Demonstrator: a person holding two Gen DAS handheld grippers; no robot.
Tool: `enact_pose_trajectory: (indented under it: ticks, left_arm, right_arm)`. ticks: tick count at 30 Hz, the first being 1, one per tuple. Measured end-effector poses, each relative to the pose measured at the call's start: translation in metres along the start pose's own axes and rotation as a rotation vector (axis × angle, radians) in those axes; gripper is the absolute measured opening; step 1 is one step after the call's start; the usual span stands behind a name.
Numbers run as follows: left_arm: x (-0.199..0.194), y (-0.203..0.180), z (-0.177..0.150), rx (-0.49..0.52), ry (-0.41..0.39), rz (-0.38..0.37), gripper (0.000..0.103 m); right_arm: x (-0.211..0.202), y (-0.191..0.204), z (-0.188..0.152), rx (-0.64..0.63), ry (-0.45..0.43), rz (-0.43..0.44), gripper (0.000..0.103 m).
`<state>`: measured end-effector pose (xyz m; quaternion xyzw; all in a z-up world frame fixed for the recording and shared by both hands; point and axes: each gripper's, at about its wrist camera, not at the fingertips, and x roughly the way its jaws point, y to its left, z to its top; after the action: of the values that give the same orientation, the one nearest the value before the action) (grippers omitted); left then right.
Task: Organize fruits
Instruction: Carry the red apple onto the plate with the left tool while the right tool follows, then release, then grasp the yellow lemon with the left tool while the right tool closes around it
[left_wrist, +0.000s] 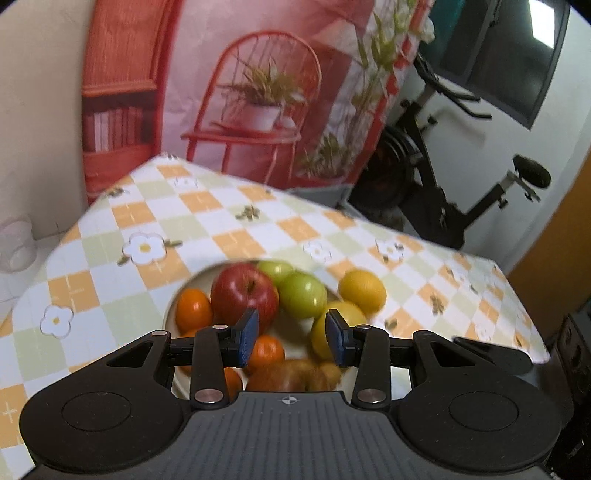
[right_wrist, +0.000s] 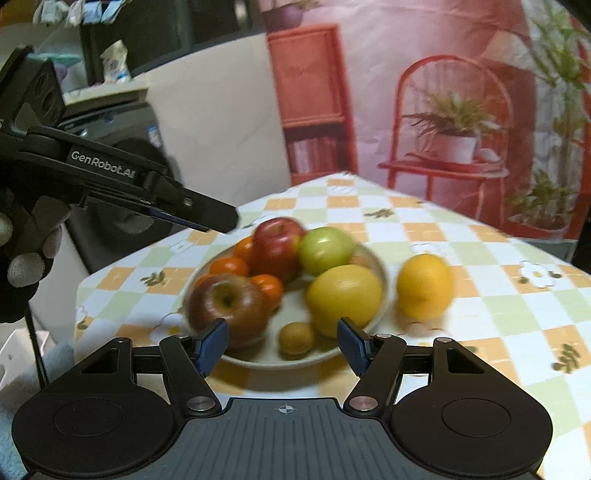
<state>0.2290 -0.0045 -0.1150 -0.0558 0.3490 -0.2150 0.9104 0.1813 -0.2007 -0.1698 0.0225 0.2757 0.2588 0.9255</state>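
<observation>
A home, plainly a lived-in room. Shown by a worktop (left_wrist: 207, 221) under a checked, flower-printed cloth, bearing a plate (right_wrist: 295, 360) of fruit; an exercise bike (left_wrist: 443, 184) parked against the white wall; a dark window (left_wrist: 517, 55) above; a front-loading washing machine (right_wrist: 122, 206) at the side; a printed backdrop (right_wrist: 424, 92) picturing shelves and potted plants.

Glossy red apple (right_wrist: 277, 242) and green apple (right_wrist: 325, 250) on smooth cream ceramic-looking plate (right_wrist: 380, 273); matt checked cloth over table (right_wrist: 480, 288); black matt plastic hand-held gripper (right_wrist: 282, 345).
</observation>
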Motion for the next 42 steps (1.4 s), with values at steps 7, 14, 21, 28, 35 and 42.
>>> enact_pose_trajectory:
  ticks: [7,14,21,28,35,42]
  left_arm:
    - [0.012,-0.023,0.014,0.019,-0.038,0.021,0.043]
    - [0.037,-0.045,0.029,0.016,-0.035,0.01,0.041]
    - [0.084,-0.059,0.044,-0.015,0.042,-0.036,0.038]
    - [0.129,-0.059,0.048,-0.064,0.137,-0.071,0.038]
    - [0.154,-0.059,0.047,-0.064,0.219,-0.114,0.038]
    - [0.163,-0.061,0.046,-0.035,0.242,-0.129,0.037]
  right_arm:
    - [-0.015,-0.044,0.002,0.075,-0.071,-0.102,0.062]
    - [-0.006,-0.073,0.003,0.076,-0.068,-0.176,0.061]
    - [0.017,-0.087,-0.002,0.038,-0.01,-0.207,0.057]
    - [0.03,-0.097,-0.004,0.029,0.01,-0.193,0.055]
    - [0.04,-0.094,-0.004,-0.04,0.031,-0.176,0.055]
    - [0.048,-0.095,-0.003,-0.054,0.045,-0.16,0.055]
